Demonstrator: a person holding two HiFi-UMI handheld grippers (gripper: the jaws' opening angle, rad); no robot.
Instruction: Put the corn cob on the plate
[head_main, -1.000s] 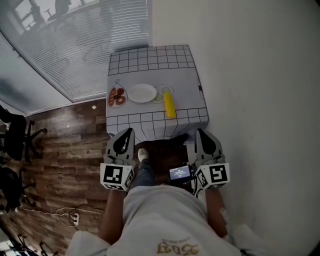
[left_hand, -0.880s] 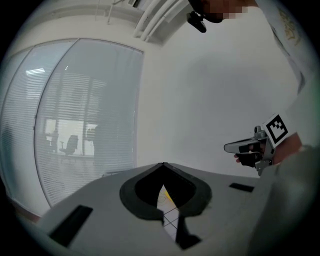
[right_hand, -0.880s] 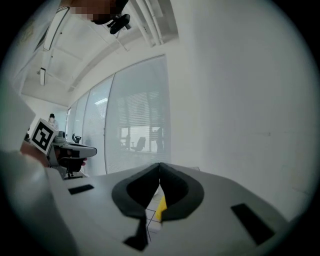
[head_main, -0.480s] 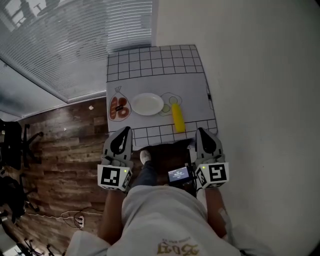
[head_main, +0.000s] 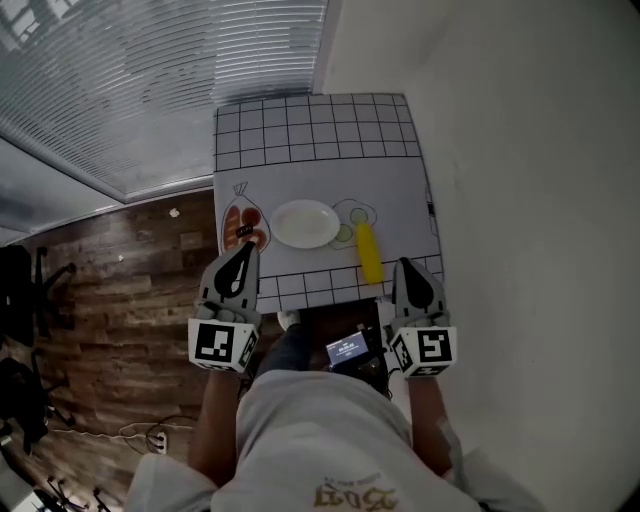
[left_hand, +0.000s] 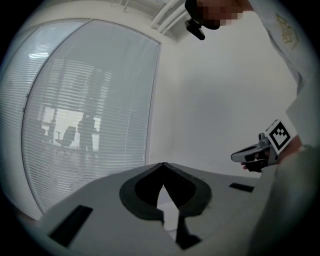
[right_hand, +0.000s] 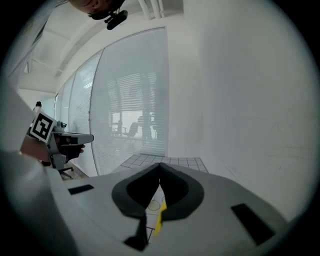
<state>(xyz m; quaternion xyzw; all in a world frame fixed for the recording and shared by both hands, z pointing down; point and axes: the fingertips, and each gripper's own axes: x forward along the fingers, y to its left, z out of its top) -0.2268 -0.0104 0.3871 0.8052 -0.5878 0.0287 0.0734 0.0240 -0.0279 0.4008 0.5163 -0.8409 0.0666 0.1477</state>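
Observation:
A yellow corn cob (head_main: 369, 252) lies on the small table (head_main: 320, 150), just right of an empty white plate (head_main: 305, 223). In the right gripper view a sliver of the corn cob (right_hand: 159, 220) shows through the jaw window. My left gripper (head_main: 243, 255) hangs shut over the table's near left edge, close to a bag of red food (head_main: 243, 226). My right gripper (head_main: 408, 270) is shut and empty at the near right corner, a short way below the cob's near end. Neither touches anything.
The table has a white cloth with a black grid. A white wall (head_main: 530, 180) runs along its right side and a window blind (head_main: 150, 80) stands behind it. Wooden floor (head_main: 120, 290) lies to the left. A small screen (head_main: 347, 350) hangs at my waist.
I have stepped closer to the table. Both grippers moved forward, from short of the table to its near edge. Both stayed shut.

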